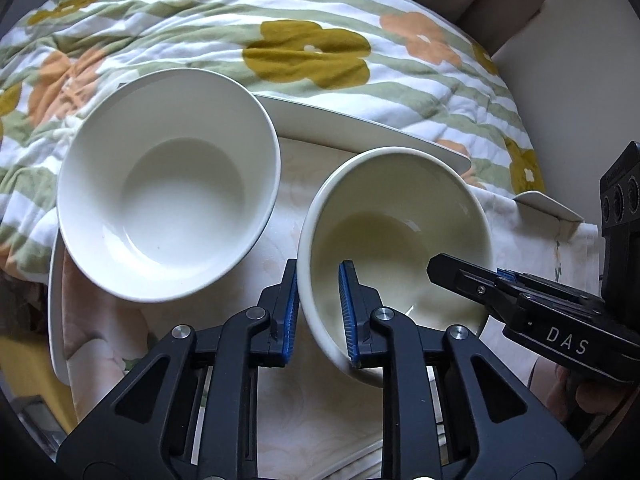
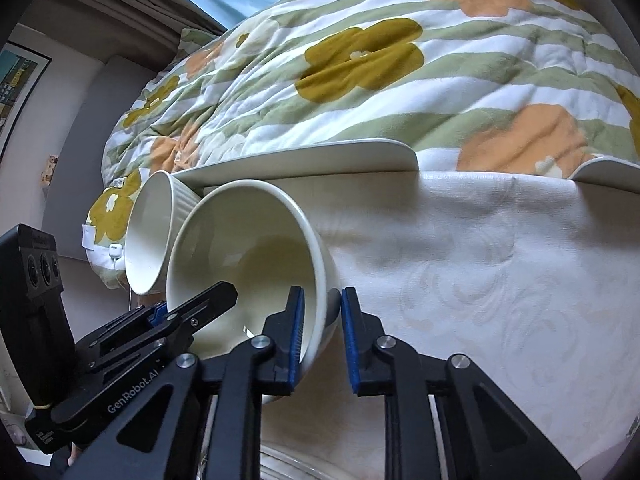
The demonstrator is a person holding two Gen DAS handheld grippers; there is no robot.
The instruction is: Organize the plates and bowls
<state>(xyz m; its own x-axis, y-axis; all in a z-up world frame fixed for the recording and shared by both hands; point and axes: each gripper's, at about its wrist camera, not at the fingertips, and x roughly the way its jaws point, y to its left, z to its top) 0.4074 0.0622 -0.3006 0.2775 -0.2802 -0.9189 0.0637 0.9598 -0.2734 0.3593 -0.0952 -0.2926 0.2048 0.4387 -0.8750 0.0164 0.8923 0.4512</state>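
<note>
Two bowls sit on a cream cloth (image 1: 304, 176) spread over the bed. Left wrist view: the white bowl (image 1: 168, 188) is at 10 o'clock, resting on the plate (image 1: 360, 128) that extends behind it toward 1 o'clock. The cream bowl (image 1: 396, 248) is at 3 o'clock of the white one, near it but apart. The left tongs (image 1: 318, 312) straddle the cream bowl's near-left rim: one finger outside the wall, one inside, with a gap visible on both sides, so they are spread, not clamping. The right tongs (image 1: 460, 276) enter from 4 o'clock; one finger reaches over the bowl's right rim. Right wrist view: the right tongs (image 2: 322, 336) straddle the cream bowl (image 2: 248, 272) wall at its right edge, inner pad against the inside, outer finger standing clear; they are spread. The white bowl (image 2: 154, 232), ribbed outside, is at 10 o'clock behind it. A floral quilt (image 2: 400, 80) fills 12 o'clock.
</note>
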